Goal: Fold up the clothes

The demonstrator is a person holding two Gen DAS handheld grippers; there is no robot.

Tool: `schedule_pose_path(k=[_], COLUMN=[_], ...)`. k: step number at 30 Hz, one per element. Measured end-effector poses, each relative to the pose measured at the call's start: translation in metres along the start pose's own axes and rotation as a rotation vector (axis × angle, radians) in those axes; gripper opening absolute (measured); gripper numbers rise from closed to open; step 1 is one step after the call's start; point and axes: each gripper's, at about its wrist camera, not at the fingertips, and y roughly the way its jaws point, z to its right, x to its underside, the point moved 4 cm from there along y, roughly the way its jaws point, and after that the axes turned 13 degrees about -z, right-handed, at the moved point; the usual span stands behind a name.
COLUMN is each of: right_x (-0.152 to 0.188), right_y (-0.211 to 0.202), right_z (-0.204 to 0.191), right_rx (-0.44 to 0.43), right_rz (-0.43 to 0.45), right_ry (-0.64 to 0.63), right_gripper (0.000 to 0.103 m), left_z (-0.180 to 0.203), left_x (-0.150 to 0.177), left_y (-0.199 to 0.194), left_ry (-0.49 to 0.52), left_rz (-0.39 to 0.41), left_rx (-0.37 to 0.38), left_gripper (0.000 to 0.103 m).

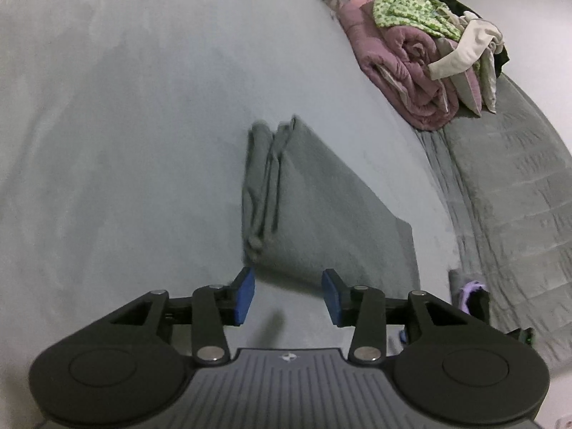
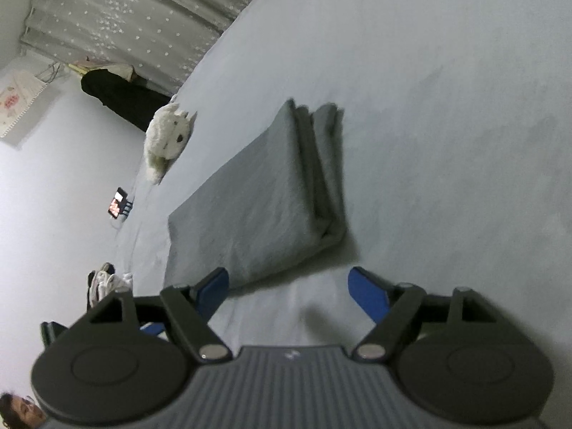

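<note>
On the bed, flat and square: grey folded garment, layered edges stacked neatly, looking finished. Just short of it, left gripper and right gripper, both apart, empty. Beyond the garment, unfolded clothes pile waiting, likely next.

Bed, folded grey garment, perhaps trousers
</note>
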Motion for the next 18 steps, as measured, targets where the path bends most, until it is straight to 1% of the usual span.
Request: schedule_pose_path(k=[3,7,18], right_x=[0.003,0.001,-0.011], right_y=[0.004,0.01,0.023], right_z=[-0.001,-0.003,-0.004], right_rx=[-0.002,-0.035,-0.057], right_rz=[0.012,0.03,0.064], right_ry=[0.014,0.045,0.065], right_gripper=[0.078,0.078,0.078], left_z=[-0.001,-0.003,-0.011], left_x=[0.002,-0.003,-0.017], left_y=[0.012,0.02,0.025], left_ry=[-0.017,-0.035,-0.079], left_rz=[-0.016,-0.001,0.016], left_rx=[0.007,0.016,0.055], left_gripper=[0.042,0.042,0.043])
